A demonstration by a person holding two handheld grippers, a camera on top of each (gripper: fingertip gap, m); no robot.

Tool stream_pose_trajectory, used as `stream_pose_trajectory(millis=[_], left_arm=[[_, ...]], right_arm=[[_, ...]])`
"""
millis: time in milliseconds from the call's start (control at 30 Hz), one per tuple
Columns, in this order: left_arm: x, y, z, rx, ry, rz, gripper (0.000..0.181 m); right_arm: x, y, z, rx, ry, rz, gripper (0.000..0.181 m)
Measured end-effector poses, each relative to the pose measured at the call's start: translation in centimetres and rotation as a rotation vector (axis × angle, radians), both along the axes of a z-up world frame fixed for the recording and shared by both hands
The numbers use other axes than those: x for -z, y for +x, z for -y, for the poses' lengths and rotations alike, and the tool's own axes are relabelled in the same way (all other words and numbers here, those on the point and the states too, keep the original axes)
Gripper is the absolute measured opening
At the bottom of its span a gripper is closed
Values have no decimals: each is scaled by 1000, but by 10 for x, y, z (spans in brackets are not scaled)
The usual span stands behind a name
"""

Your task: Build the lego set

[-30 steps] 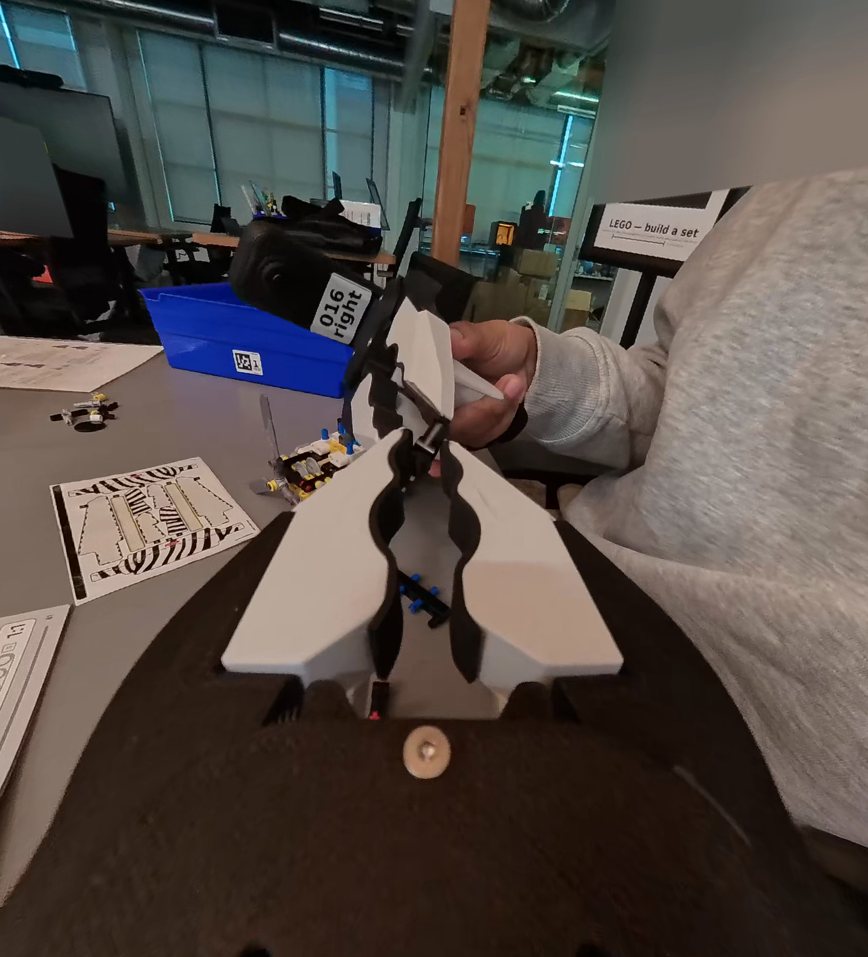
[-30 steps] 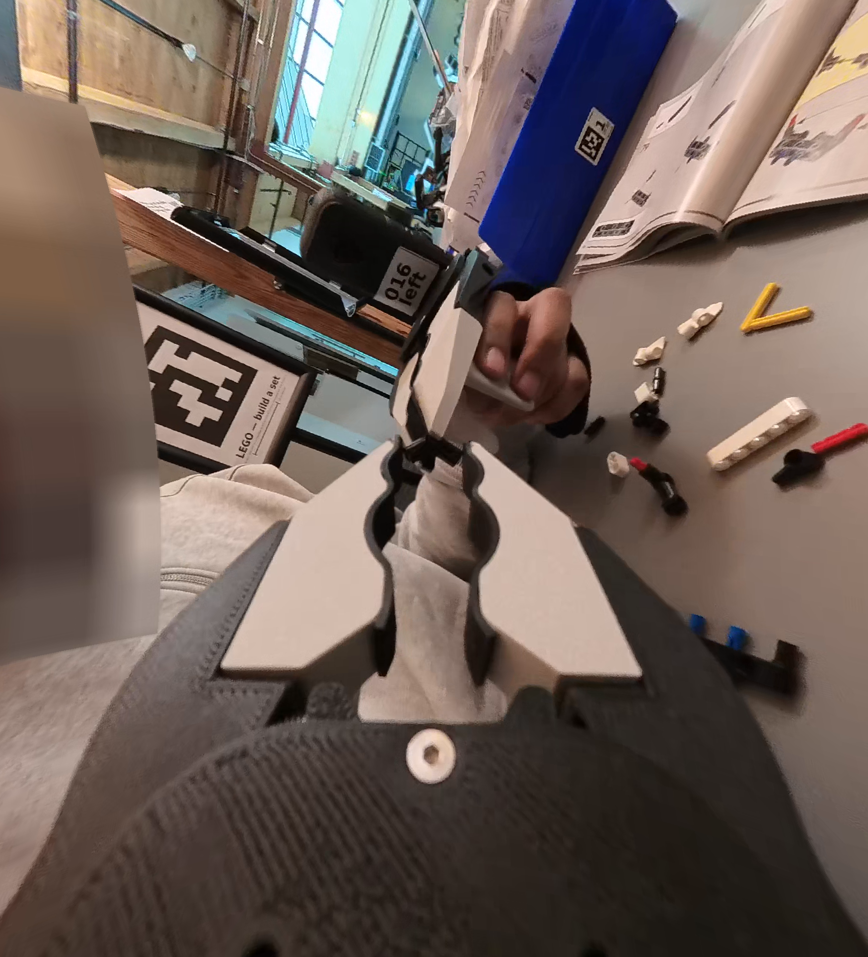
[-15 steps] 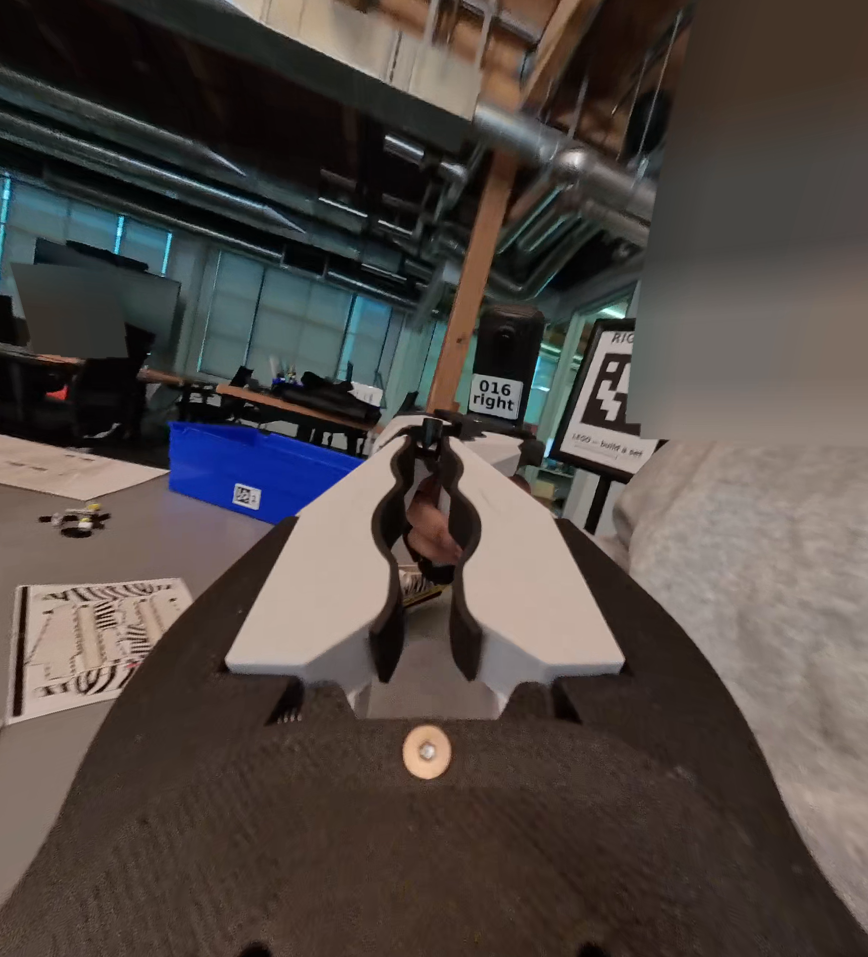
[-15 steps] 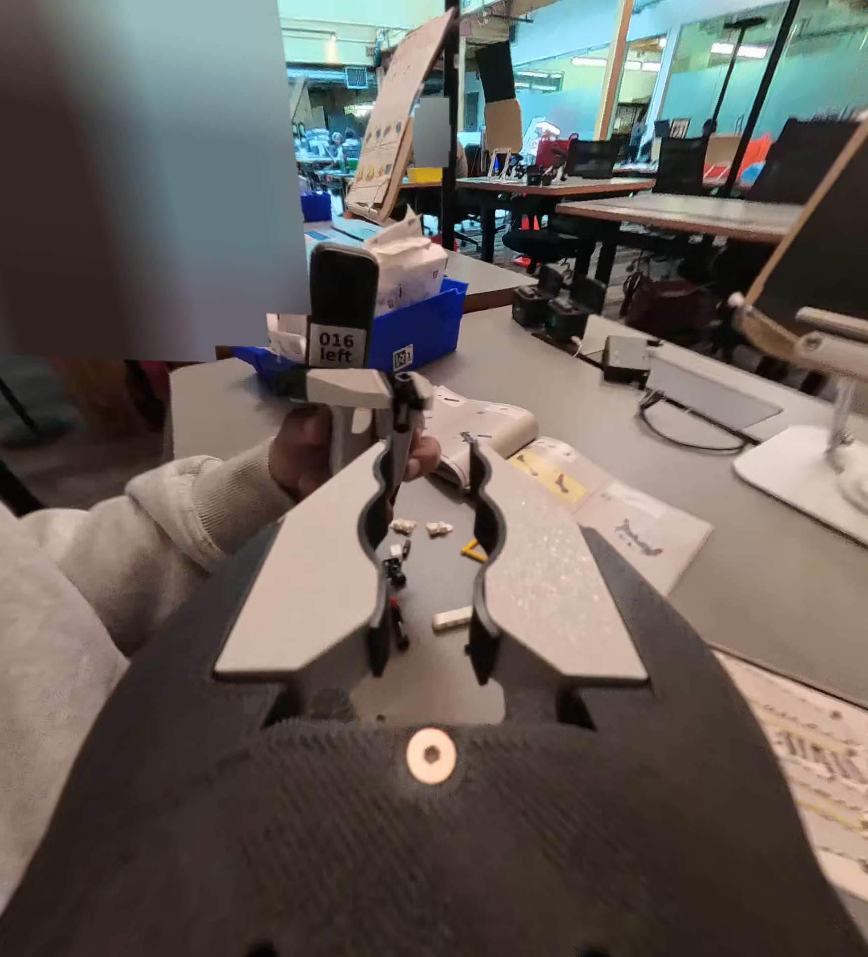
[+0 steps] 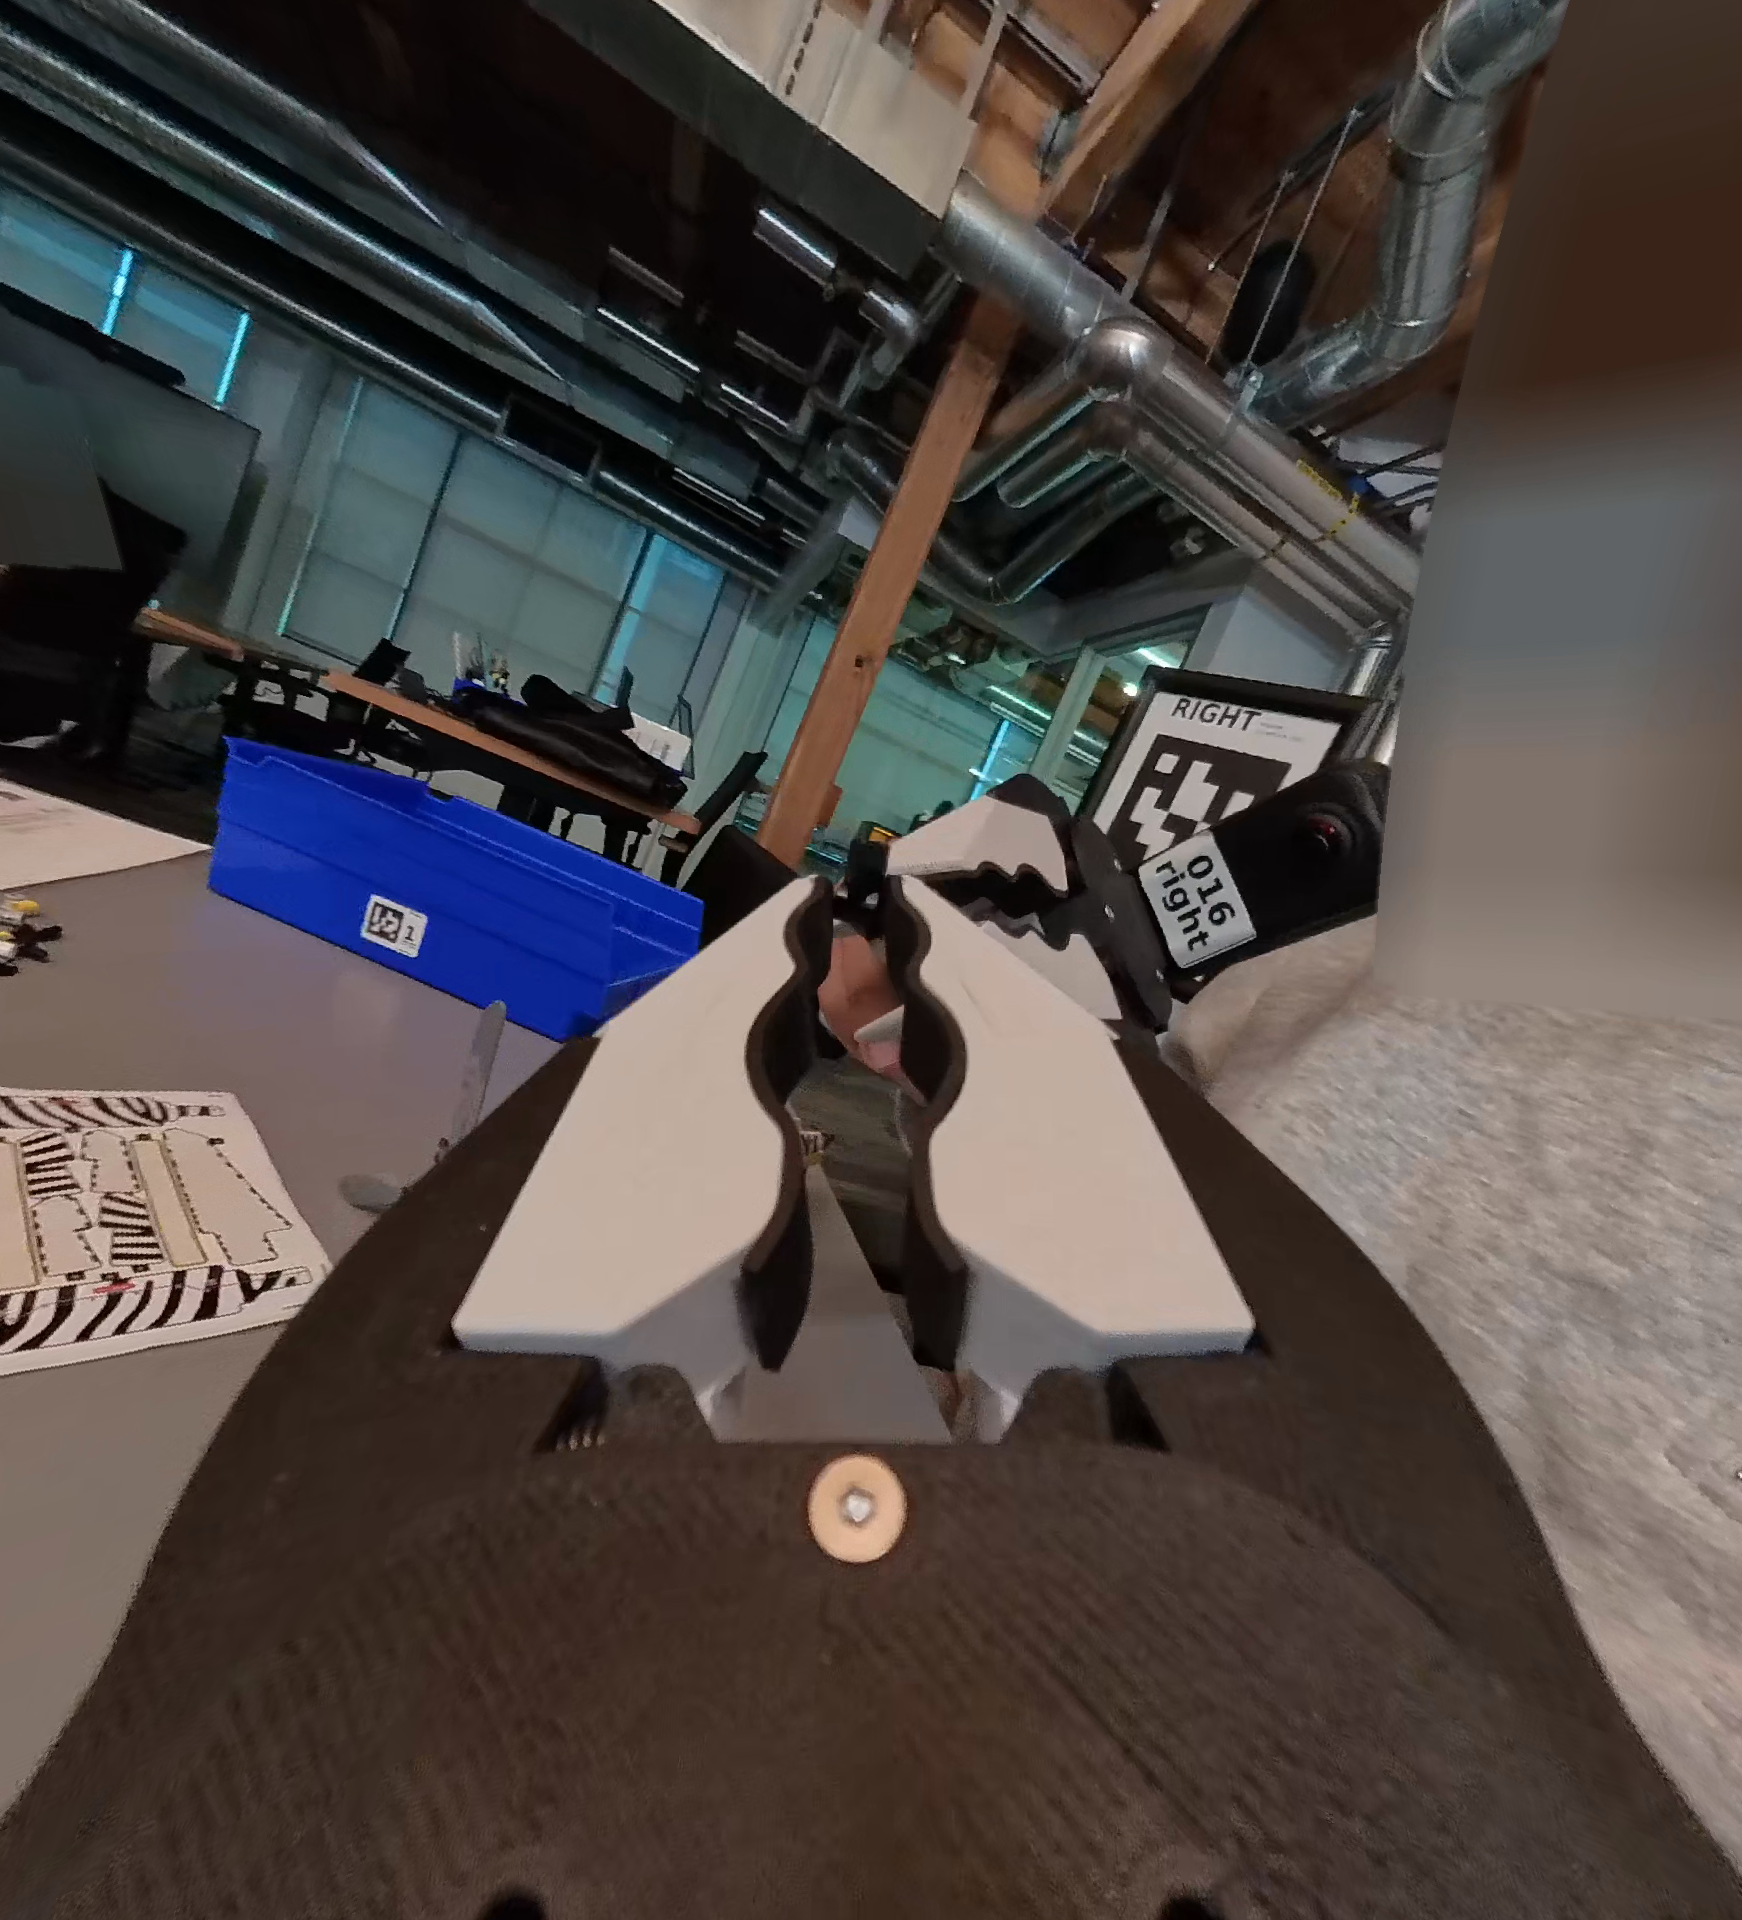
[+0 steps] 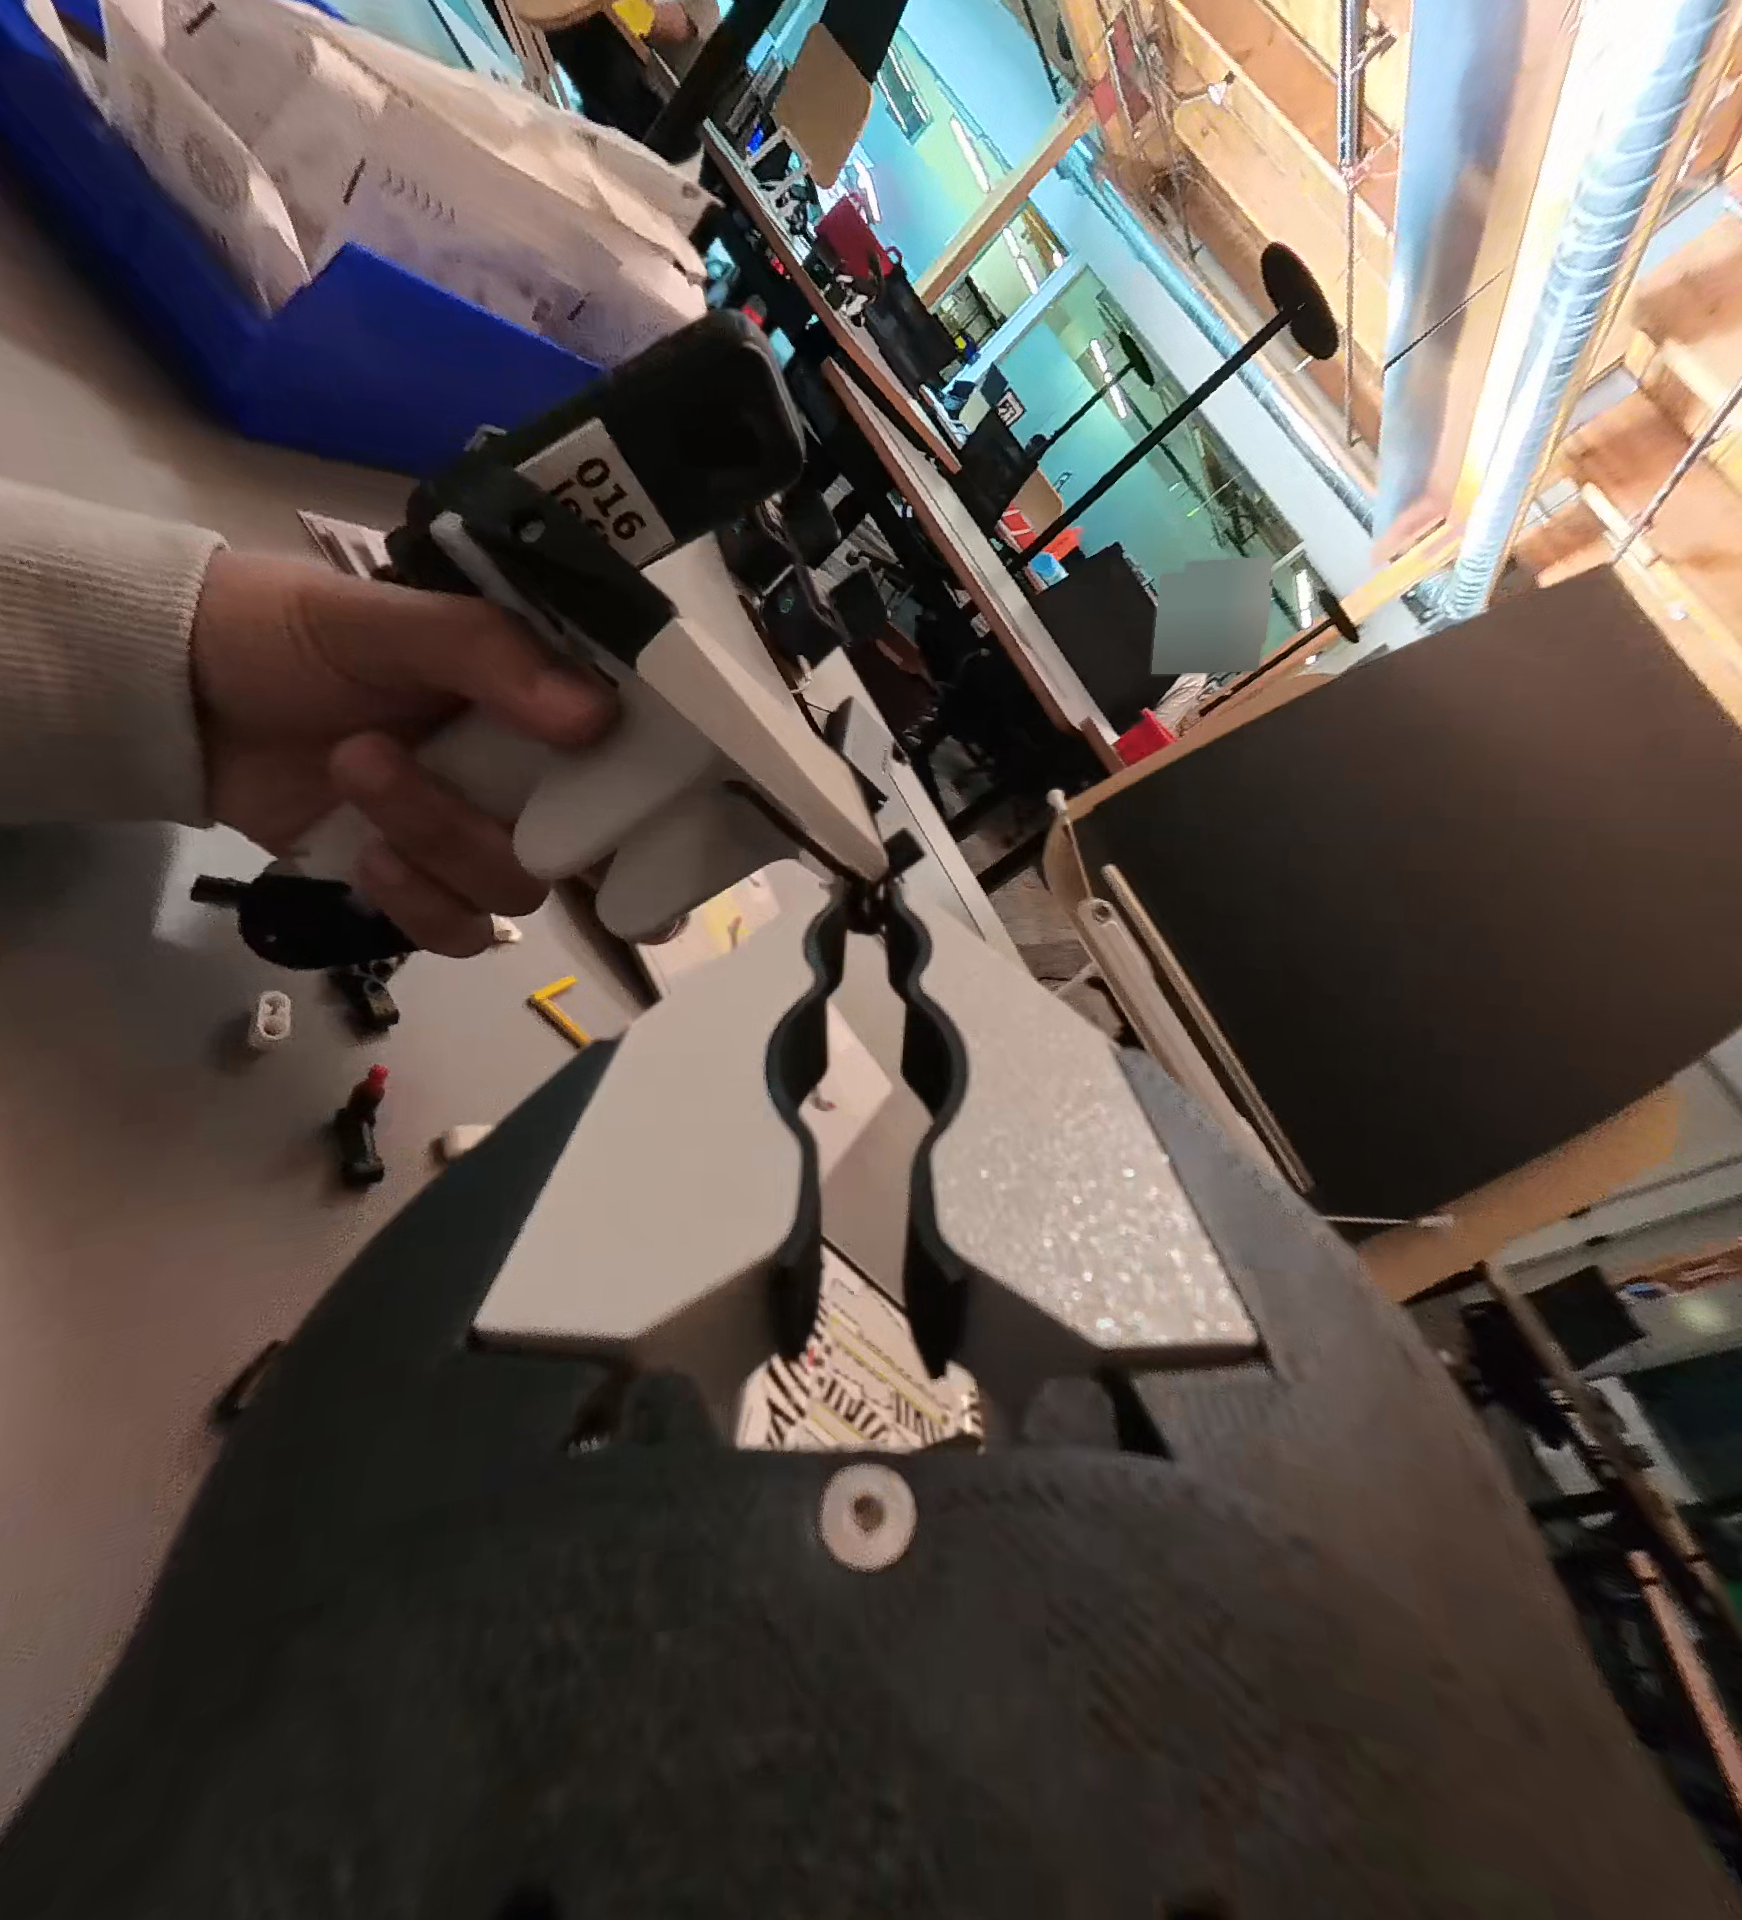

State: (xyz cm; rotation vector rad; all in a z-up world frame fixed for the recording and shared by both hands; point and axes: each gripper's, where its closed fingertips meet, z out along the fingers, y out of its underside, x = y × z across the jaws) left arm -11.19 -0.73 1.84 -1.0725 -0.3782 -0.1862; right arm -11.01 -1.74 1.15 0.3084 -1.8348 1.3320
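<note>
The two tools meet tip to tip up in the air, above the grey tabletop [image 5: 171, 1039]. Between the tips sits a tiny black lego piece [image 5: 862, 868]. It looks dark and small, and its shape is too tiny to tell. In the right wrist view the same little black piece [image 6: 872, 904] shows where the tips touch.

The left hand-held gripper [image 5: 854, 896] has its two white fingers nearly together at the tips, pinching the piece. The fingers have wavy black rubber insides. The right hand-held gripper [image 6: 865, 912] is also narrow at the tips and pinches the same piece. A hand [image 6: 368, 727] in a soft grey sleeve holds the left tool's smooth white handle.

More lego bits lie flat on the tabletop: a yellow bent piece [image 6: 557, 1006], a small white link [image 6: 269, 1016] with two holes, and a black pin with a red end [image 6: 360, 1127]. A shiny blue plastic bin [image 5: 451, 899] stands near the back. A paper sticker sheet [image 5: 88, 1216] with black and white zebra stripes lies flat near the left edge.
</note>
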Motion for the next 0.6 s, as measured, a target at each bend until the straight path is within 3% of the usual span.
stream_pose_trajectory(millis=[167,467,600], left_arm=[[-5,10,1,44,33,-42,7],[1,21,-3,128,2,-46,6],[-5,12,7,-48,-32,-162,7]], right_arm=[[-5,9,1,-26,15,-37,4],[-3,19,-3,-155,10,119,4],[-6,8,-2,-108,-54,179,5]])
